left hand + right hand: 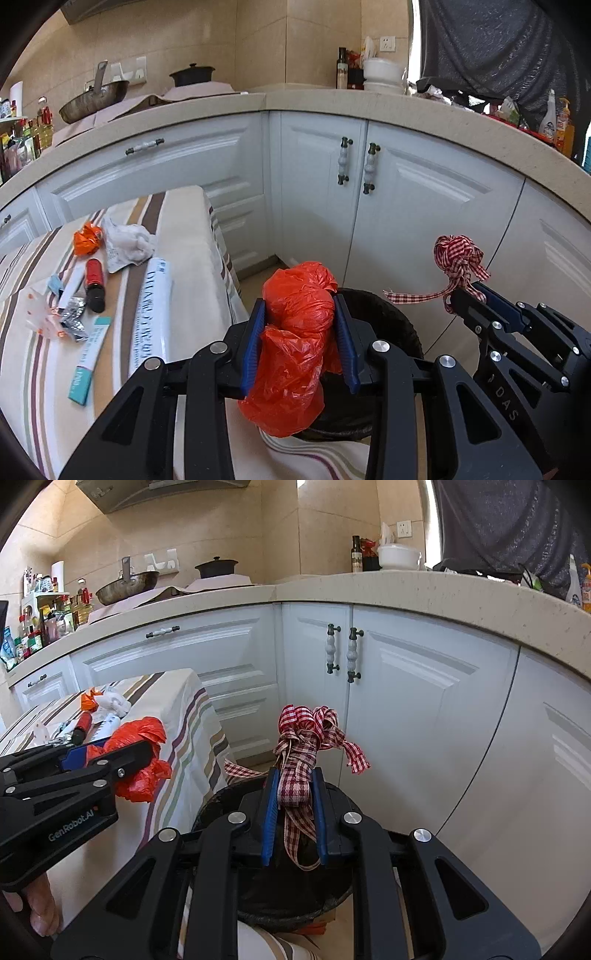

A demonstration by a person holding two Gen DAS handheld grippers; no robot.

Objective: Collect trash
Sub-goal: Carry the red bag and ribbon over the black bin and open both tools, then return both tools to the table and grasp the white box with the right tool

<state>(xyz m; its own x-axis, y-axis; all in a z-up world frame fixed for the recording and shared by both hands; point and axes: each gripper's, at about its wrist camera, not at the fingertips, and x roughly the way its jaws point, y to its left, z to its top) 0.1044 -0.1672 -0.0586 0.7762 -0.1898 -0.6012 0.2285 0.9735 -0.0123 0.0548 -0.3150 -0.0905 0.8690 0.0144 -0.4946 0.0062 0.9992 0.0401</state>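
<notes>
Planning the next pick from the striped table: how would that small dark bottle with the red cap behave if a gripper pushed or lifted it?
The small bottle lies on its side, so a sideways push would probably roll it. It looks rigid, likely glass, so fingers should hold it firmly, though it could slip. Wrappers lie right beside it and may get dragged along.

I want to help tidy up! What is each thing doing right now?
left gripper: shut on the orange plastic bag.
right gripper: shut on the checked ribbon.
black bin: open, below both grippers.
cupboard doors: closed.
red bottle: lying on the striped table.
white tissue: crumpled on the table.
</notes>
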